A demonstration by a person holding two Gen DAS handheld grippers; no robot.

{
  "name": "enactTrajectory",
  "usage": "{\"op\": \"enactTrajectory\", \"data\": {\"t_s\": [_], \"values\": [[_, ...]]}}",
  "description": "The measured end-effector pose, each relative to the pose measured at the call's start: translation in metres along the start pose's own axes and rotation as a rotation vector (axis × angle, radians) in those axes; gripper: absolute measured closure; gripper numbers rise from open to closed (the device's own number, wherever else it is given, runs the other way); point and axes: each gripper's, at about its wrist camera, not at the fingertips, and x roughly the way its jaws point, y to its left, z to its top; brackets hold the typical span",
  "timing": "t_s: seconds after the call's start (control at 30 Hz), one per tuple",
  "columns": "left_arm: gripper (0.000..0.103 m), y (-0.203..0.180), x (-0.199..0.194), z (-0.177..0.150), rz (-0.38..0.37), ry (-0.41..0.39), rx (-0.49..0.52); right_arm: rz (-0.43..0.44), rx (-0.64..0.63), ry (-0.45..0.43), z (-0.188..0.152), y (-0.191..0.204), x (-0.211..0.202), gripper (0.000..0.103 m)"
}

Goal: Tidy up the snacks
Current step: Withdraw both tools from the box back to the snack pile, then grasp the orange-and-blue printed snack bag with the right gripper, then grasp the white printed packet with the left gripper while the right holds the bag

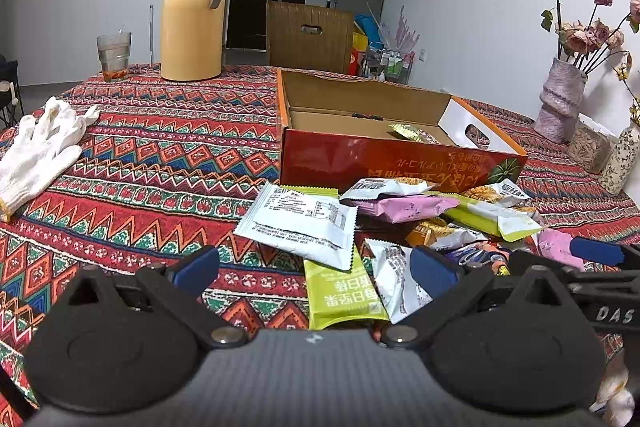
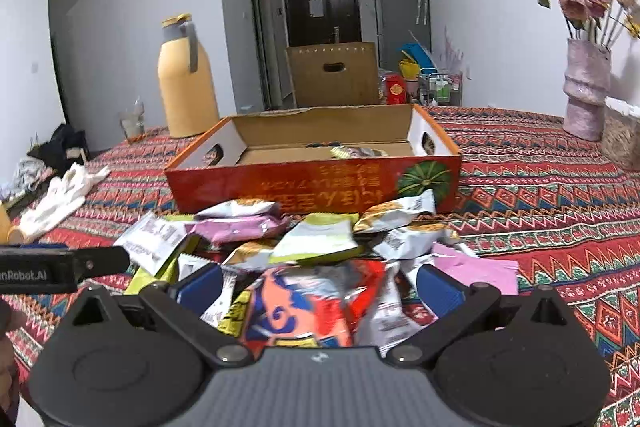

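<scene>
- Left wrist view: left gripper [image 1: 314, 269] low over the near left edge of the snack pile [image 1: 400, 223], jaws spread wide, nothing between them. A green packet [image 1: 340, 297] and a white packet with a printed label [image 1: 304, 223] lie just ahead.
- Red cardboard box [image 1: 384, 157] sits just beyond the pile, open, with only one or two packets inside. Judged early in the task: most snacks are not yet boxed.
- Right gripper's blue fingertip [image 1: 596, 251] shows at the right edge.
- Surface: patterned red tablecloth [image 1: 160, 163]; white gloves [image 1: 40, 147] far left, yellow thermos jug [image 1: 194, 15] and a drinking glass [image 1: 114, 55] at the far side, vase of dried roses [image 1: 562, 99] right.
- Right wrist view: right gripper [image 2: 318, 287] also spread, empty, poised over an orange-and-blue foil packet [image 2: 304, 303] at the pile's near edge.
- Next move, as judged: lower, close on one packet only, lift it over the box's near wall.
- Room: dark door [image 2: 320, 7], grey fridge [image 2: 400, 11], brown carton [image 2: 334, 73] beyond the table.
</scene>
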Motion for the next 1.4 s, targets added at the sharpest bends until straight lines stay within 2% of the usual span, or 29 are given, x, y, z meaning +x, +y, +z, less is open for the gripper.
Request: {"op": "enactTrajectory", "data": {"t_s": [0.17, 0.3, 0.57, 0.63, 0.67, 0.73, 0.83, 0.97, 1.17, 1.23, 1.37, 1.4], "values": [[0.0, 0.006, 0.001, -0.003, 0.002, 0.007, -0.009, -0.027, -0.023, 0.038, -0.004, 0.01, 0.009, 0.004], [0.0, 0.009, 0.001, -0.005, 0.005, 0.012, -0.016, -0.031, -0.035, 0.063, -0.01, 0.013, 0.014, 0.015], [0.0, 0.012, 0.004, -0.007, 0.007, 0.026, -0.023, -0.036, -0.078, 0.082, -0.023, 0.018, 0.017, 0.028], [0.0, 0.011, 0.003, -0.007, 0.006, 0.026, -0.023, -0.022, -0.077, 0.076, -0.023, 0.017, 0.014, 0.037], [0.0, 0.011, 0.003, -0.007, 0.006, 0.026, -0.022, -0.019, -0.074, 0.074, -0.023, 0.017, 0.014, 0.038], [0.0, 0.011, 0.003, -0.007, 0.006, 0.028, -0.023, -0.009, -0.067, 0.067, -0.022, 0.015, 0.011, 0.044], [0.0, 0.01, 0.003, -0.008, 0.012, 0.032, -0.023, 0.01, -0.057, 0.047, -0.021, 0.012, 0.005, 0.048], [0.0, 0.008, 0.004, -0.008, 0.019, 0.037, -0.022, 0.023, -0.043, 0.0, -0.018, 0.005, -0.009, 0.05], [0.0, 0.005, 0.006, -0.008, 0.023, 0.047, -0.015, -0.013, -0.006, -0.1, -0.008, -0.012, -0.033, 0.051], [0.0, 0.003, 0.008, -0.008, 0.025, 0.052, -0.011, -0.034, 0.009, -0.12, -0.006, -0.02, -0.037, 0.056], [0.0, 0.001, 0.01, -0.009, 0.034, 0.062, -0.008, -0.079, 0.055, -0.137, -0.005, -0.04, -0.041, 0.06], [0.0, 0.001, 0.01, -0.009, 0.036, 0.063, -0.007, -0.079, 0.065, -0.138, -0.005, -0.044, -0.042, 0.069]]}}
